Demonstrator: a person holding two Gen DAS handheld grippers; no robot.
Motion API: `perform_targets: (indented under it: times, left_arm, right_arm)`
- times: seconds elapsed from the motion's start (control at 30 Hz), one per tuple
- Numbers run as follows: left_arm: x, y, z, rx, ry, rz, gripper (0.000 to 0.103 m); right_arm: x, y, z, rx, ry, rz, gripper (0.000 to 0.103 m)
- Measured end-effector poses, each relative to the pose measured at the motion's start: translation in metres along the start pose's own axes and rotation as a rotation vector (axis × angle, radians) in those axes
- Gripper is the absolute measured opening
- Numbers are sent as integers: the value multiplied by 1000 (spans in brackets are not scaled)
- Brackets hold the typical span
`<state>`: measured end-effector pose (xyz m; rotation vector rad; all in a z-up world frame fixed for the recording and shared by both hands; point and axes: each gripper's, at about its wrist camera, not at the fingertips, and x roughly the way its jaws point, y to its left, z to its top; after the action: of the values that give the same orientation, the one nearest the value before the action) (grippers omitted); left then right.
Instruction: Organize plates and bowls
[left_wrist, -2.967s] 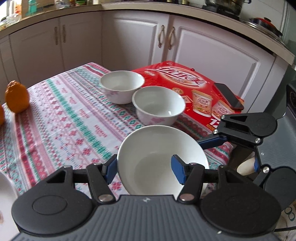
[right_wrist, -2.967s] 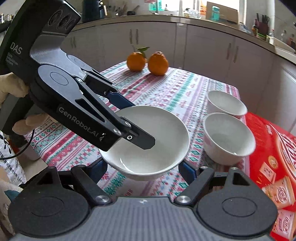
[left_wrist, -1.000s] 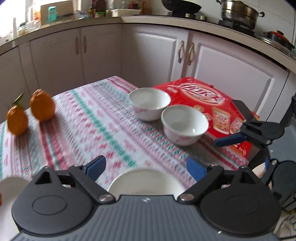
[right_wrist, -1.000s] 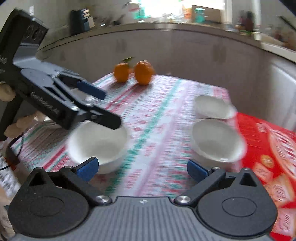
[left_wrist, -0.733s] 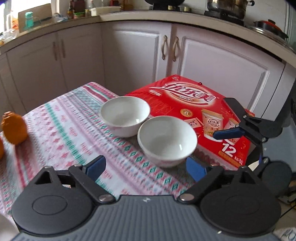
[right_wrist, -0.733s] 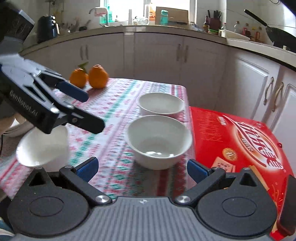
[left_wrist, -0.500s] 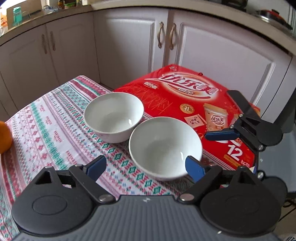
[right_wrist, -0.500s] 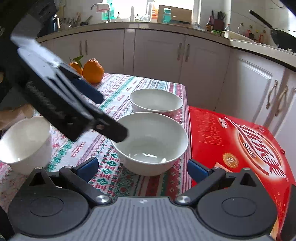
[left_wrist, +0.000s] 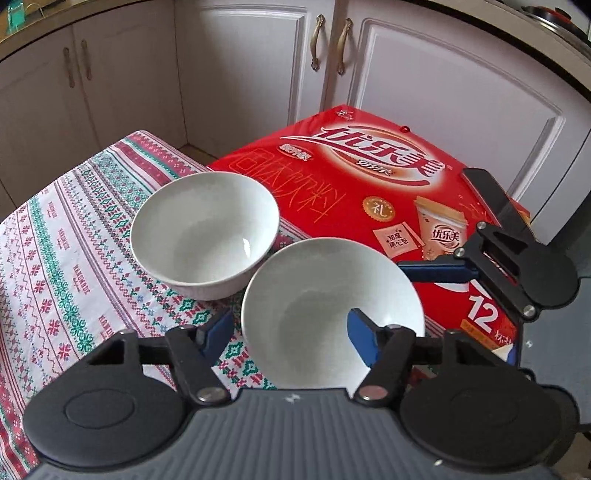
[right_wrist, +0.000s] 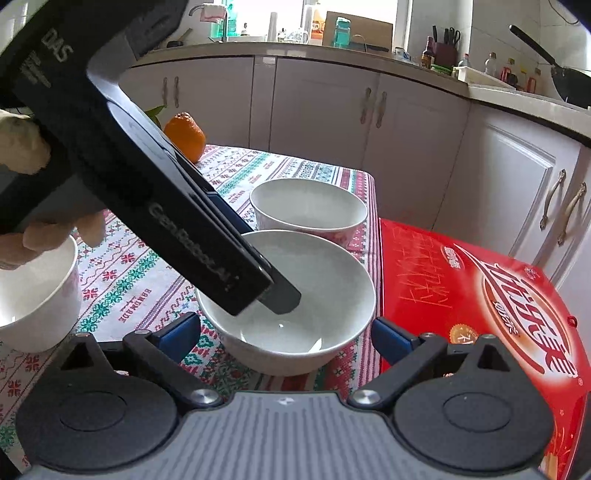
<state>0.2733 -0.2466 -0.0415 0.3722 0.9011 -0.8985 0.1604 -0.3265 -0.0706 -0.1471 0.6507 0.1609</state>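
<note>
1 change: left tongs (left_wrist: 289, 324) have just been closing astride the near bowl (left_wrist: 325, 295) rim, 1 finger inside; can't tell if gripped yet. Right tongs (right_wrist: 284, 328) gape wide, empty. Prob. pickup for stacking.

— How many bowls do you count on the table?

— Three white ones: the near bowl (right_wrist: 295, 295), the far bowl (right_wrist: 308, 208) just behind it, and a third bowl (right_wrist: 35, 295) off to the left edge.

— Fruit?

— One orange (right_wrist: 184, 134) showing, partly hidden behind a tool.

— Boxes?

— One red carton (left_wrist: 369, 192), with one dark phone (left_wrist: 487, 195) lying on it.

— And those hand-held tools?

— Two: the left gripper (left_wrist: 290, 330) and the right gripper (right_wrist: 286, 332).
</note>
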Motion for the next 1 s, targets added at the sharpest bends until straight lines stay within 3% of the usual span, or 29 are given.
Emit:
perform_targets:
  times: [0.2, 0.3, 1.0]
  left_arm:
    - [1, 1, 1, -3, -4, -8, 64]
    - [1, 0, 2, -1, -3, -17, 61]
    - [-18, -4, -8, 9, -16, -31, 60]
  right_arm:
    - [1, -2, 0, 3, 6, 5, 94]
    - [0, -2, 0, 3, 6, 6, 93]
    - [-20, 8, 11, -2, 15, 30, 93]
